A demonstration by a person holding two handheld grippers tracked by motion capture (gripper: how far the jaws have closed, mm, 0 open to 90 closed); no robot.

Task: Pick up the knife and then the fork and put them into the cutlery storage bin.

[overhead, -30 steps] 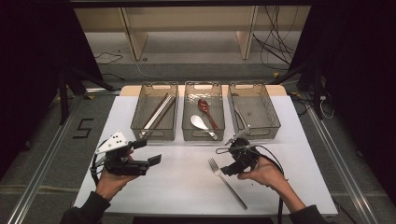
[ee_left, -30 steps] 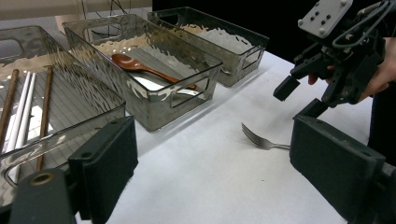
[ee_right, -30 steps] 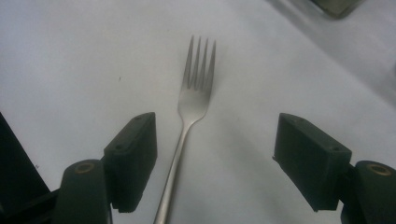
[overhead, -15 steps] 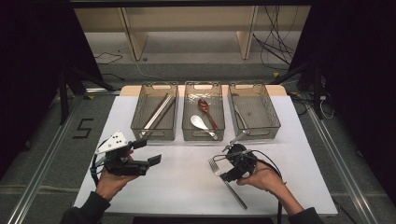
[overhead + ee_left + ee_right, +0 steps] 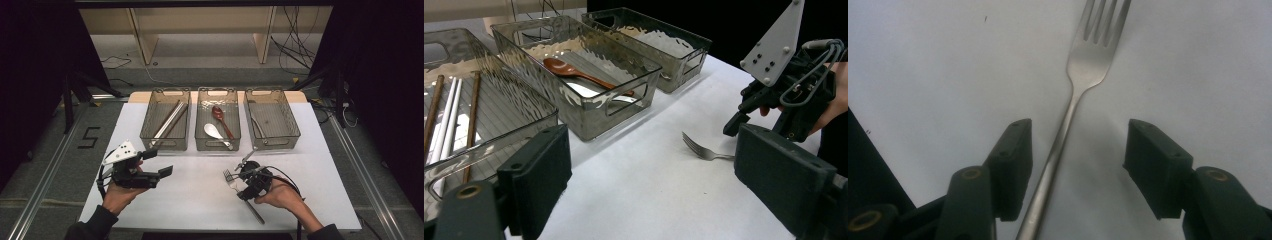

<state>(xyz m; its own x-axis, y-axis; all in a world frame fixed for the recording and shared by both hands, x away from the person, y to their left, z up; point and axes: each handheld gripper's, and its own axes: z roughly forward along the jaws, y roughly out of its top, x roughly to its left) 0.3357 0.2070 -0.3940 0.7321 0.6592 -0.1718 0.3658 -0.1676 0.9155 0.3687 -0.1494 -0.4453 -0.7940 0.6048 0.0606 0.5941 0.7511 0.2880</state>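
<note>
White tabletop under the right gripper, jaws straddling fork.

bright overhead light on the white table, dark surroundings; soft blur in both gripper views, faint shadows.

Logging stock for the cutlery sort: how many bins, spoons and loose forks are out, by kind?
Clear ribbed plastic bins: 3
Spoons, one brown wooden, one white: 2
Silver metal fork: 1
Total: 6
</note>
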